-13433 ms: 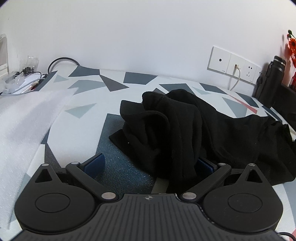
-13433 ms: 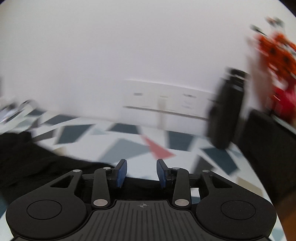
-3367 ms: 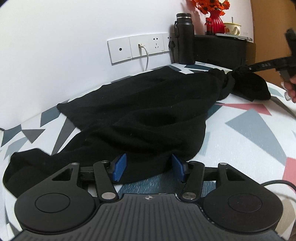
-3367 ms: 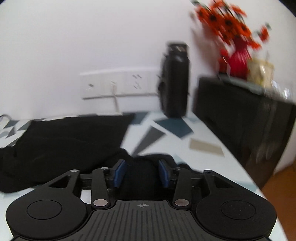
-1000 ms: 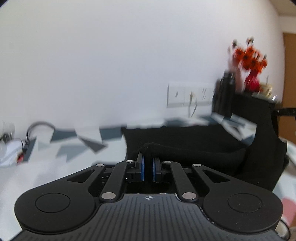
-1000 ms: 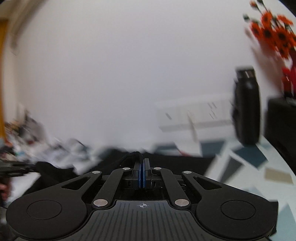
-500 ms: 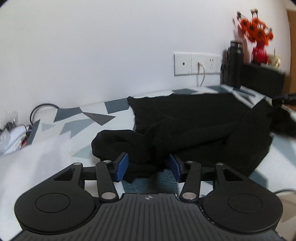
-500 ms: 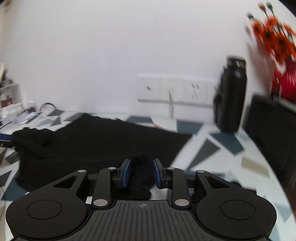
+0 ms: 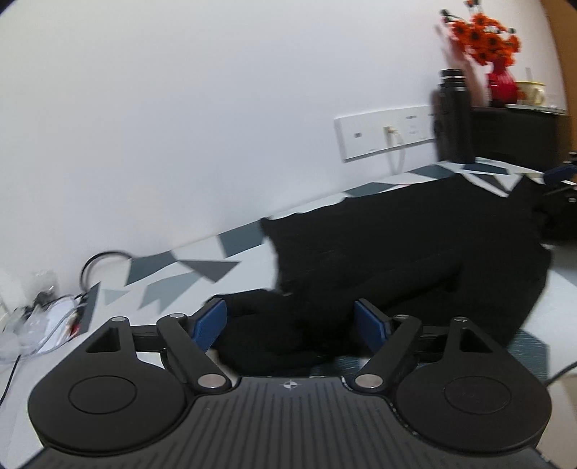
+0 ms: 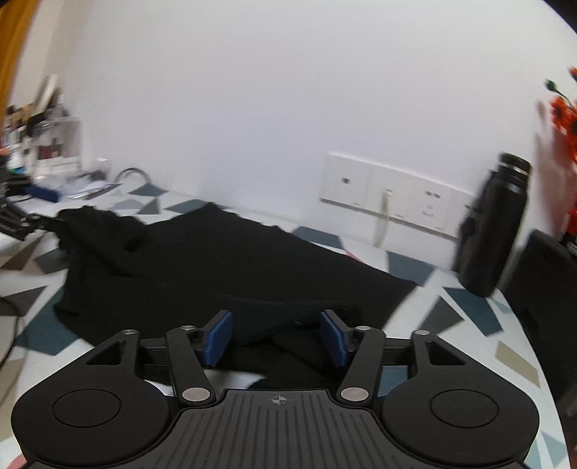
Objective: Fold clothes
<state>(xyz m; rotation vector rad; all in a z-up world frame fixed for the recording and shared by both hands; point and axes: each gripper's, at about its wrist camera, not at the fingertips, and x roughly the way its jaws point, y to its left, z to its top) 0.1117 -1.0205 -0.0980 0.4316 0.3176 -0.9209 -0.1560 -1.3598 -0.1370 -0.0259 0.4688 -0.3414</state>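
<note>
Each tool, the left gripper (image 9: 290,323) and the right gripper (image 10: 276,337), is matte black with a ribbed central housing bearing a small crosshair mark, flanked by round discs, silver-pinned linkage arms, and blue fingertip pads (image 9: 209,321).

One black garment (image 9: 414,249), two tongs, on my patterned worktop (image 9: 187,274).

From my remote seat I count a single black garment (image 10: 216,267) spread across the one worktop (image 10: 465,317), and two tongs: my left tongs (image 9: 290,323) and my right tongs (image 10: 276,337), each with two blue pads, four pads in all. Against the wall I count one black bottle (image 10: 494,231), one white socket panel (image 10: 393,196) with one white cable (image 10: 383,220) plugged into it, and one red vase (image 9: 501,84) holding one bunch of orange flowers (image 9: 485,34). At the far left end I see one dark loop of cord (image 9: 104,263); the clutter beside it is too blurred to count.
</note>
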